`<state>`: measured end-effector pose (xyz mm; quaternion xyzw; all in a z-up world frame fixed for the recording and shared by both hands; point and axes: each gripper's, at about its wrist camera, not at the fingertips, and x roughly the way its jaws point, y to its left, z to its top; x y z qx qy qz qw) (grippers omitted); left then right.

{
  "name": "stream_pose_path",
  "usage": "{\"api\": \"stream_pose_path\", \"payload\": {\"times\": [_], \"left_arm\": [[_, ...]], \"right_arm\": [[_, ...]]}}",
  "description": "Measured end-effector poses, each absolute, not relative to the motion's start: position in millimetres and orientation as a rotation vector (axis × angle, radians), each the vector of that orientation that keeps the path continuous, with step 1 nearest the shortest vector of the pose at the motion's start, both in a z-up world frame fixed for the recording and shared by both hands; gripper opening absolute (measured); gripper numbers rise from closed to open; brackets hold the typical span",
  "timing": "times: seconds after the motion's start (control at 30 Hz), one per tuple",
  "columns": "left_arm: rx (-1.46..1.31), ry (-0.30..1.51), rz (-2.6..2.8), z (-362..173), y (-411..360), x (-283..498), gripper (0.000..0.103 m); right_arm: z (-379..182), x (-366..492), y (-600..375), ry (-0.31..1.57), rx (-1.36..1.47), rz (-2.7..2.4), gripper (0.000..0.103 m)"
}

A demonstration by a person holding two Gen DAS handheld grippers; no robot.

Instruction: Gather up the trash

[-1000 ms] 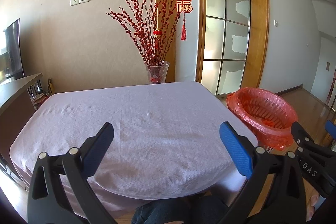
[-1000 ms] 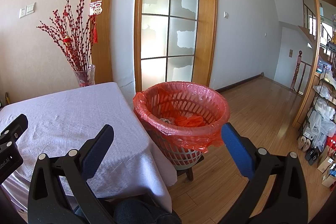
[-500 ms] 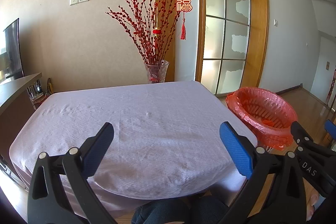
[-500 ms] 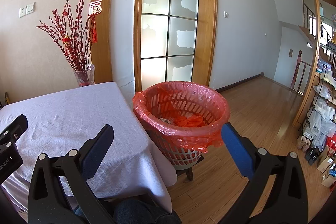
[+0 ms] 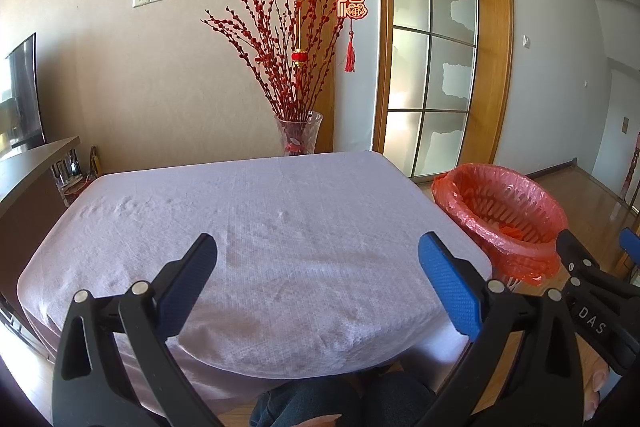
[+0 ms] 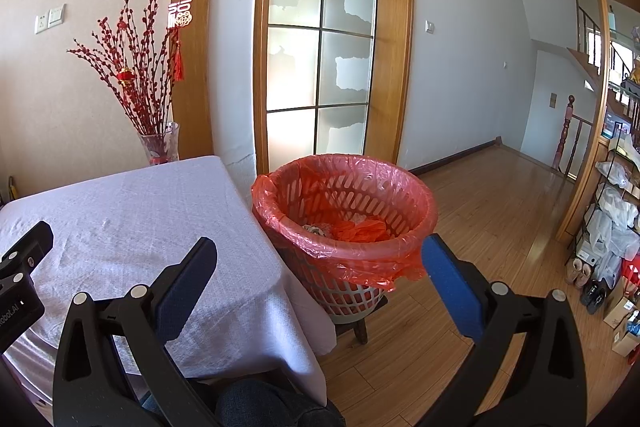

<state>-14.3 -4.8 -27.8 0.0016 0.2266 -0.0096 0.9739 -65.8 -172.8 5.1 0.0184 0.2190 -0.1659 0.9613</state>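
Trash (image 6: 344,229) lying at the bottom of the red-lined basket (image 6: 352,223), a crumpled orange piece beside something pale, just ahead of the right claw (image 6: 320,259) and framed between its spread fingers. Basket perched on a small wooden stool (image 6: 360,323), touching or nearly touching the draped corner of the desk (image 6: 120,211) to the claw's left. Right claw wide apart, gripping nothing, hovering low over the desk's near edge and the wooden floor (image 6: 500,211). Left claw (image 5: 320,267) likewise spread and bare, hanging over the near side of the desk (image 5: 260,211), its lilac cloth wrinkled ahead of the fingertips. Same basket (image 5: 500,207) off to this claw's right, past the desk's corner, with part of the right claw (image 5: 592,267) intruding at the far right. Beyond the desk's far edge, straight ahead, a glass vase (image 5: 298,133) of red berry branches against the wall; a frosted glass door (image 5: 430,67) further right. Dark trouser knees (image 5: 340,403) below, between the fingers.
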Motion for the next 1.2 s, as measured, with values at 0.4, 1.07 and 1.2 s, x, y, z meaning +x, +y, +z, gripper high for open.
{"api": "stream_pose_path", "payload": {"times": [0.4,1.07,1.2], "left_arm": [[0.007,0.466,-0.025,-29.8,-6.4,-13.0,0.099],[0.004,0.471,-0.018,-31.4,-4.9,-13.4,0.099],[0.004,0.471,-0.020,-30.8,-5.0,-12.5,0.099]], "right_arm": [[5.1,-66.2,-173.1,0.444,0.037,-0.335,0.101],[1.3,-66.6,-171.9,0.451,0.037,-0.337,0.101],[0.6,-67.0,-172.1,0.453,0.037,-0.336,0.101]]}}
